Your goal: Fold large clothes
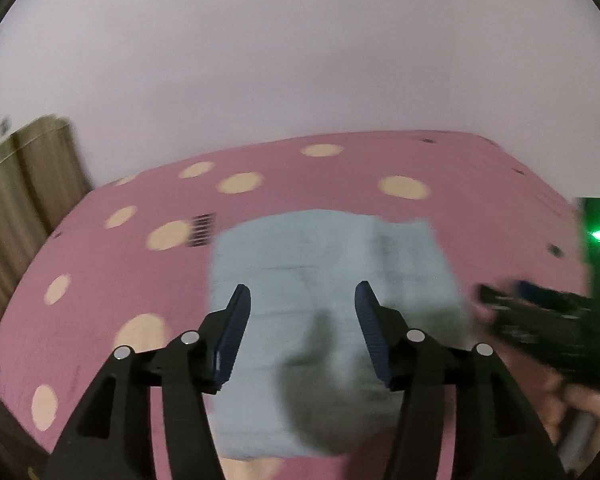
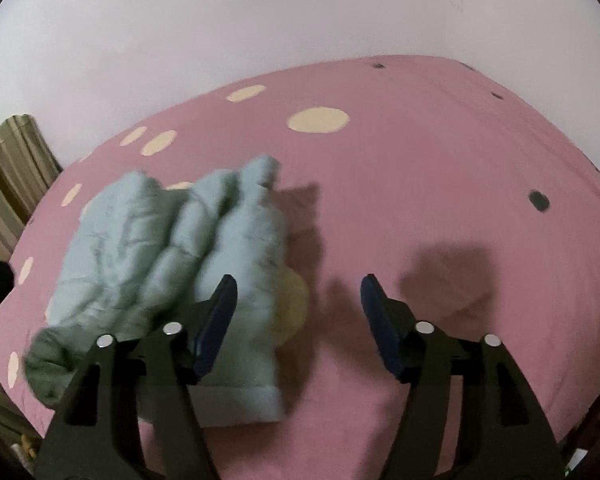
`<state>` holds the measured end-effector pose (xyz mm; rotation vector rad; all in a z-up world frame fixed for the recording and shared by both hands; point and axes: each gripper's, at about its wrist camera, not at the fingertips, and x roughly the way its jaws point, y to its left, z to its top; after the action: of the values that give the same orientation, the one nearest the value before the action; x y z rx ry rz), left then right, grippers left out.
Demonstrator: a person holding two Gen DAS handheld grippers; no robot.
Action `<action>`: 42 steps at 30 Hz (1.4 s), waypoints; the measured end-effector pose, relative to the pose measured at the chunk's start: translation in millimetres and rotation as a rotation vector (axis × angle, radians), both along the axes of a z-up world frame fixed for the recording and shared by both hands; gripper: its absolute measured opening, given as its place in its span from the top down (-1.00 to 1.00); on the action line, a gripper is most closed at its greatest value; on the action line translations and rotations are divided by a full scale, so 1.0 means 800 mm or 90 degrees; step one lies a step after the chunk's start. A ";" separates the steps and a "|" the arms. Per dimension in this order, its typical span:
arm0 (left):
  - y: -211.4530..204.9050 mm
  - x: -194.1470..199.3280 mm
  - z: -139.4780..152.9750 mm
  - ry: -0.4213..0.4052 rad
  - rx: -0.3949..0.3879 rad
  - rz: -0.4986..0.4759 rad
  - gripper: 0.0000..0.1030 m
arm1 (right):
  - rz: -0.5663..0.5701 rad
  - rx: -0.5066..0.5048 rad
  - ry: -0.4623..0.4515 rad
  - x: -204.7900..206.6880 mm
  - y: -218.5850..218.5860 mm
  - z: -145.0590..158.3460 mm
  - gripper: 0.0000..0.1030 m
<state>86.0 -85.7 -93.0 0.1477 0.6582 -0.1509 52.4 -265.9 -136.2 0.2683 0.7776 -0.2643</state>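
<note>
Two tongs are hovering spread over a folded light-blue garment on a pink spotted bed.
The left tongs are standing open above the garment, pinching nothing; the right tongs are gaping empty too, the garment lying beside their left finger.

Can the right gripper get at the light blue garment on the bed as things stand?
Probably yes. The right gripper is open and empty, the light blue garment lies just beside its left finger on the pink bedspread, and nothing lies between them.
</note>
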 end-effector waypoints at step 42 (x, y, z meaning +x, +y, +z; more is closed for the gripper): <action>0.023 0.109 -0.170 0.184 -0.027 0.007 -0.06 | 0.097 0.062 0.141 0.108 0.021 -0.108 0.74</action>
<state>173.5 -67.1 -228.8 0.0814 0.9422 -0.1772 138.7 -248.9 -222.2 0.2727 1.0272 -0.1125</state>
